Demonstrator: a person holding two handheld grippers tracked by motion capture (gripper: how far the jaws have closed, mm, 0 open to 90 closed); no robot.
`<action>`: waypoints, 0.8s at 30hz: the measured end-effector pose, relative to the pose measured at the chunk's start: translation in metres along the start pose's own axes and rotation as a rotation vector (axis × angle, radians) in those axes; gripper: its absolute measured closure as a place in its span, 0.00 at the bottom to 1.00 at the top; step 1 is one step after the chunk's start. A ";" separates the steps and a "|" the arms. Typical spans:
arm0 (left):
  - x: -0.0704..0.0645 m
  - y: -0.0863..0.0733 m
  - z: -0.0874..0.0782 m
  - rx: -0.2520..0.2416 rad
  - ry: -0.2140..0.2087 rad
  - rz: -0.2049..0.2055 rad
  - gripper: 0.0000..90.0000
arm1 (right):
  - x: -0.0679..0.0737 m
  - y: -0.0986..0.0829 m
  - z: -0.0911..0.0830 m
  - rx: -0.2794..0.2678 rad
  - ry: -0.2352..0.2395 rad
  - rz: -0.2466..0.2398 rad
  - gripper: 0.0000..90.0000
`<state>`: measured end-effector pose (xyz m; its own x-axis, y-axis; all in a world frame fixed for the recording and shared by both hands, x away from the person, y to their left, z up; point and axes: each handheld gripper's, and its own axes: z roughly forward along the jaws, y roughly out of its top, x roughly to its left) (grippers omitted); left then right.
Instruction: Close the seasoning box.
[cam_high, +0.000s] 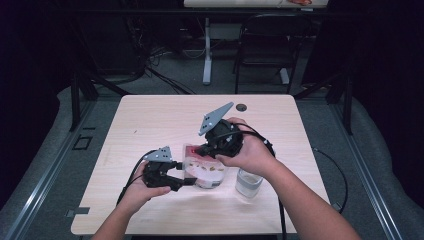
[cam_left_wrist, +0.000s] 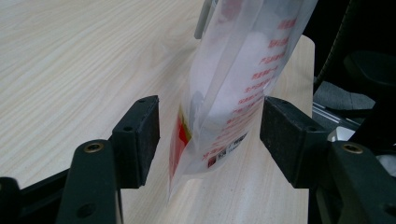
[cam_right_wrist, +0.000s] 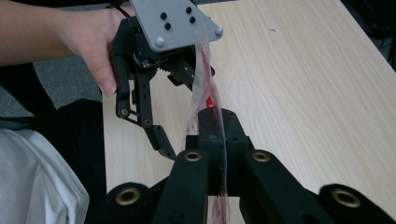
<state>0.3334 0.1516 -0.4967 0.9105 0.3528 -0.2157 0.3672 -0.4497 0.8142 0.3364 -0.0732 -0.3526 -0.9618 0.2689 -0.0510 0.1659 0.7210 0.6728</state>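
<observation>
High view: light wooden bench (cam_high: 150, 120); translucent plastic bag (cam_high: 207, 172) with red print stood near its middle, toward the near edge. Right gripper (cam_high: 202, 149) came in from above and pinched the bag's top edge. Left gripper (cam_high: 190, 181) approached from the left at the bag's lower side. A small clear jar (cam_high: 248, 182) stood just right of the bag, beside the right wrist.

Left gripper view: jaws apart, one on each side of the bag (cam_left_wrist: 233, 88), neither pad clearly touching the film. White contents showed through the plastic; red lettering ran down its face. The bag's lower corner hung just above the bench (cam_left_wrist: 70, 60).

Right gripper view: right gripper (cam_right_wrist: 212, 135) with jaws together, clamped on the bag's upper seam (cam_right_wrist: 208, 93), a thin edge-on film with a red mark. The left gripper (cam_right_wrist: 163, 102) and the hand holding it sat beyond, to the far left.

Handling note: the step appeared to be a second grip. Best done by closing the left jaws squarely on flat film, clear of the bulging contents, while the right held the seam taut and level.
</observation>
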 end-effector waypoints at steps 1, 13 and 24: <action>0.000 0.000 0.001 0.001 0.001 0.006 0.42 | 0.001 0.000 0.000 -0.001 -0.001 0.002 1.00; -0.001 -0.004 0.012 0.011 -0.007 0.017 0.39 | 0.002 0.002 -0.002 -0.010 -0.005 -0.007 1.00; -0.002 -0.005 0.018 0.024 -0.020 0.030 0.39 | 0.005 0.005 0.000 -0.009 0.000 -0.018 1.00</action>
<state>0.3328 0.1387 -0.5101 0.9247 0.3229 -0.2019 0.3438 -0.4796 0.8074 0.3325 -0.0681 -0.3489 -0.9646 0.2561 -0.0637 0.1463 0.7197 0.6787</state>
